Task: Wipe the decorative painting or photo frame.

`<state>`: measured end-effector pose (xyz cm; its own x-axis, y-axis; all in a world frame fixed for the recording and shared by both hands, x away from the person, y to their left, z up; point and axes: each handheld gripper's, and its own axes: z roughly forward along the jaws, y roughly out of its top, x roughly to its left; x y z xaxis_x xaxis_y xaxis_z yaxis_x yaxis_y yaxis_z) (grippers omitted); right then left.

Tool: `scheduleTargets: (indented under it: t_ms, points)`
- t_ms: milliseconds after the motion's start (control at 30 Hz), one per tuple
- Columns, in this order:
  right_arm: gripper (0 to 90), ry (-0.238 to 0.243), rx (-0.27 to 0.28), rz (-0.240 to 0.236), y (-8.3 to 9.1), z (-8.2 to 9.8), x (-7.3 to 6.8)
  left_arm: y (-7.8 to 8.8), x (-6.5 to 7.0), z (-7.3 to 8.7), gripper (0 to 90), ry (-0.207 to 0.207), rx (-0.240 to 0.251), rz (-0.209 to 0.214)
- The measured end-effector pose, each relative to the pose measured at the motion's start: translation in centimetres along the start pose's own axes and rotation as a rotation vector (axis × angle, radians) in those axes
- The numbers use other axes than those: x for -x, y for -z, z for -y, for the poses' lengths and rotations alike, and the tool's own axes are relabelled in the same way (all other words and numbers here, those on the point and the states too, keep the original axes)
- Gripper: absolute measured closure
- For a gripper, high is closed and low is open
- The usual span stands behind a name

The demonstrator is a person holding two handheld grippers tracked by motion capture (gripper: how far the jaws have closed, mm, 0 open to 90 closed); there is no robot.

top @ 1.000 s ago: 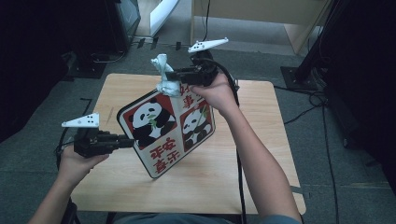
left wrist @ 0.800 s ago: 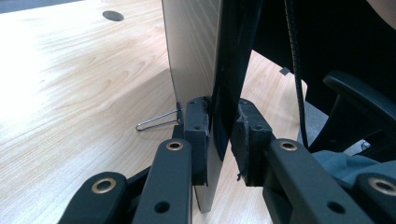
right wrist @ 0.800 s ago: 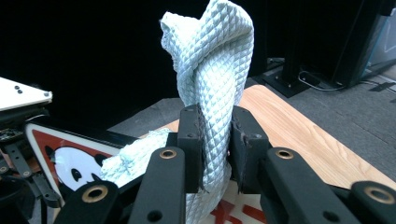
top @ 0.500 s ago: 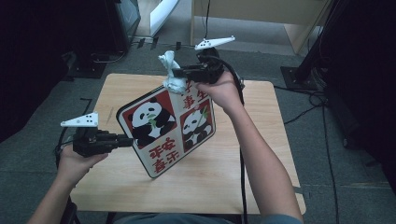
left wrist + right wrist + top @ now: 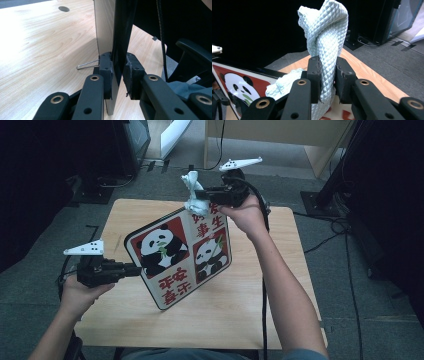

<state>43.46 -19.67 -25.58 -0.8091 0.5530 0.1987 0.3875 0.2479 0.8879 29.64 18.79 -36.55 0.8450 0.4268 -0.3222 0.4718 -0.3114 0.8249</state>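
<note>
My light wooden table [image 5: 250,320] stands on grey carpet [image 5: 360,285] in a dim room, dark equipment at the edges. My left gripper [image 5: 131,269] clamps the left edge of the panda sign [image 5: 180,255], a square, black-rimmed board with two pandas on red and red characters, tilted up off the tabletop. My right gripper [image 5: 199,195] pinches a pale blue quilted cloth [image 5: 195,200] against its top right corner.

The left claw [image 5: 131,269] is held level at the lower left with its jaws clamped shut, while the right claw [image 5: 200,196] is raised on an outstretched forearm, jaws likewise pinched.
</note>
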Motion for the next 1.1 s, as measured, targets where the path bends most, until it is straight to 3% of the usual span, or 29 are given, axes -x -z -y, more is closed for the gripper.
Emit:
scheduleTargets:
  t_ms: [300, 667, 1100]
  points:
    - [78.0, 0.000, 0.004, 0.037, 1.0, 0.1, 1.3, 0.1, -0.1, 0.0, 79.1, 0.004, 0.000, -0.002]
    - [80.7, 0.012, -0.016, 0.074, 1.5, -0.1, 1.3, 0.2, -0.2, 0.0, 79.3, 0.006, 0.001, -0.003]
    - [80.4, -0.036, 0.010, 0.149, 2.3, 0.2, 2.6, 0.2, -0.3, 0.0, 79.4, 0.000, -0.003, -0.006]
